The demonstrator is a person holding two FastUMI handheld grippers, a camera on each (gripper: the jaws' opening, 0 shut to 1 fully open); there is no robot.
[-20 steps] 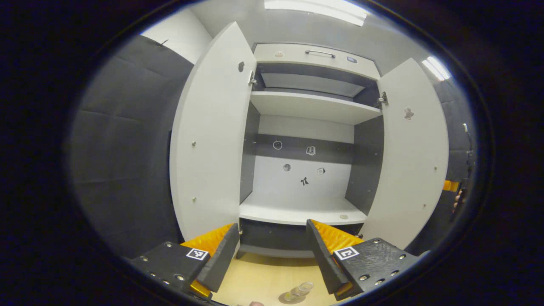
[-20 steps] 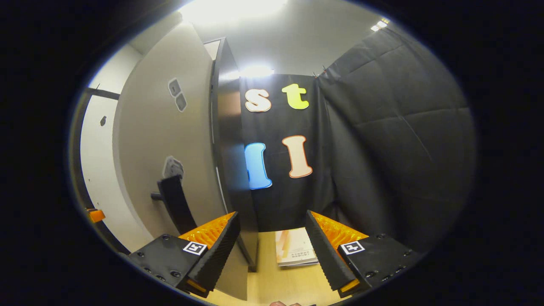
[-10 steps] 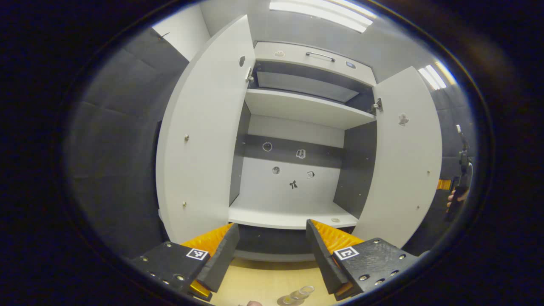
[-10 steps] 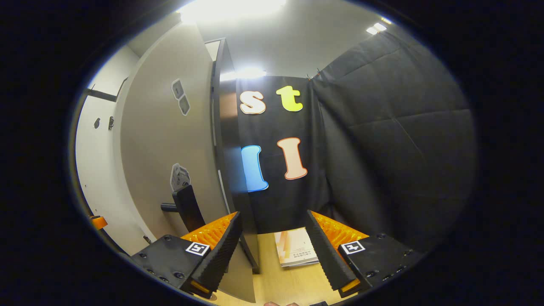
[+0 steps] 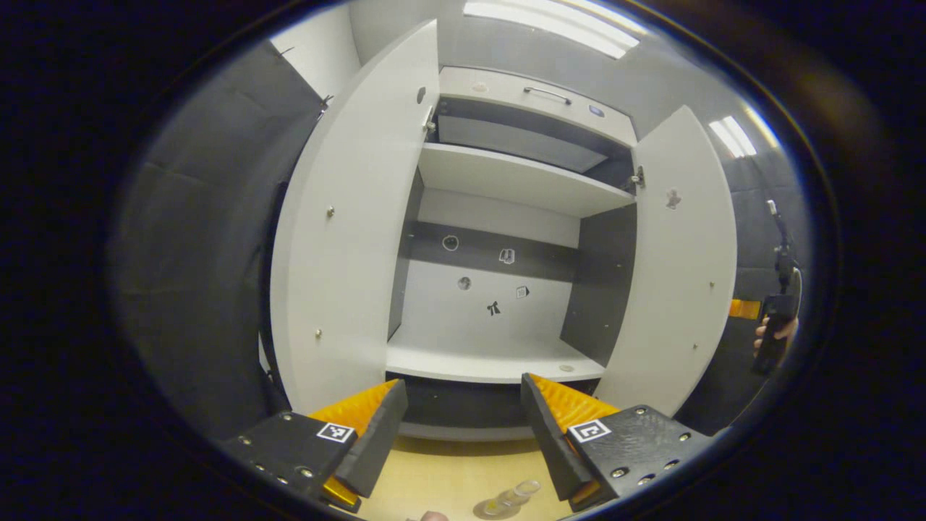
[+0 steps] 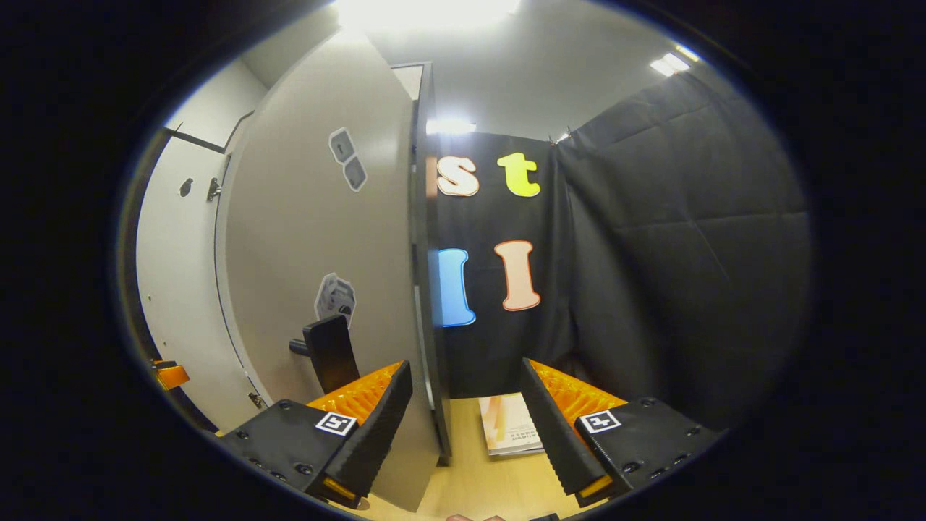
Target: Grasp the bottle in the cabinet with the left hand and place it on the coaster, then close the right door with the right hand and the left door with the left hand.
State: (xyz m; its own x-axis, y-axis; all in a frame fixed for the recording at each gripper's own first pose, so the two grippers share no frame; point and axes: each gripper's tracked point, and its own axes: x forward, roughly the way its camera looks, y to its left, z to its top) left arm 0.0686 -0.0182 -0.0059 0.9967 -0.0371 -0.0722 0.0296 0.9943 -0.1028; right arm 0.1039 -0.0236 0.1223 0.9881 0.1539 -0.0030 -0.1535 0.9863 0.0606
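The left gripper (image 5: 463,427) hangs back in front of the open cabinet (image 5: 506,181), its fingers spread wide with nothing between them, aimed at the bare lower shelf (image 5: 492,358). I judge it is waiting its turn, since the left door (image 5: 354,239) stands swung fully outward and is not yet touched. The bottle (image 5: 514,496) is on the wooden tabletop (image 5: 441,481), at the bottom edge of the left gripper view just below the fingers. It seems to rest on a round coaster, though it is too small and distorted there to be sure. The right gripper (image 6: 463,427) is likewise spread and empty. The free edge of the right door (image 6: 427,289) sits between its fingers, with the black door handle (image 6: 329,351) just beside the left finger. That placement suits pushing the panel shut, so the closing of the right door looks to be the step in hand. A booklet (image 6: 510,427) lies on the tabletop beyond the door's edge, well clear of its swing as far as I can judge.
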